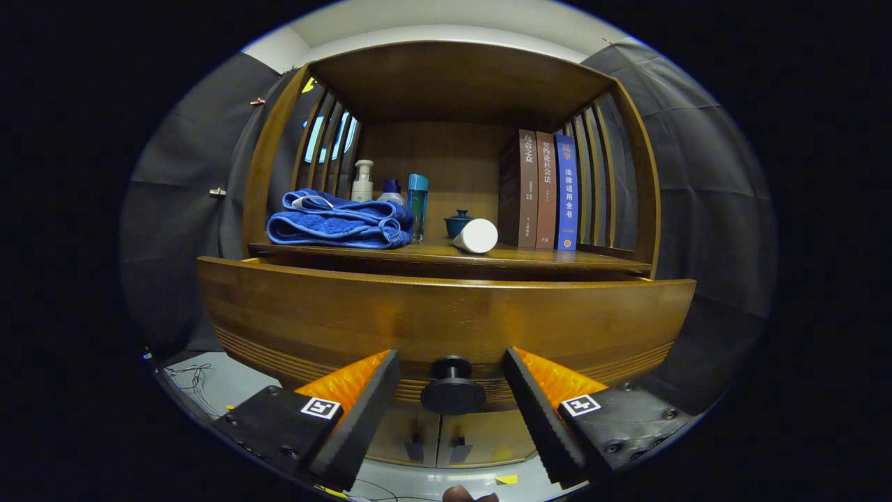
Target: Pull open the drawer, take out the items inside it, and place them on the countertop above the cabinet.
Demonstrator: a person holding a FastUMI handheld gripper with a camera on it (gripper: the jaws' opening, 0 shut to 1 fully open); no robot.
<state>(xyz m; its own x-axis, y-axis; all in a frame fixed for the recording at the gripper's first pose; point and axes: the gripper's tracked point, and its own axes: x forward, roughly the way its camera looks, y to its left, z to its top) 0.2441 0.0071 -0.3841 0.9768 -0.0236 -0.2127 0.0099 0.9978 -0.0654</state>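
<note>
Black cloth walls the booth on both sides; wooden cabinet [446, 209] sits dead ahead with an open shelf up top.

Left to right on the countertop [557, 256]: folded blue towel [338, 222], white pump bottle [362, 183] behind it, a small dark-capped bottle [391, 189], a teal bottle [417, 202], a small blue lidded pot [458, 222], a white cylinder lying on its side [478, 236], then three upright books [548, 189] against the right slats.

Below that, the drawer [446, 321] front stands forward of the shelf edge, so I read it as already pulled part way out. I can't see into it from this angle, so contents unknown.

Gripper [453, 390]: fingers spread, one on each side of the black round knob [453, 392], with a clear gap on both sides, nothing pinched. Lower cabinet doors [439, 440] sit under the drawer.

My read: we're in the pull-open step, either about to clamp the knob or just released. Next move depends on how far out the drawer is. If more travel is needed, close on the knob and pull straight back. Otherwise lift above the drawer front and look down inside before reaching.
</note>
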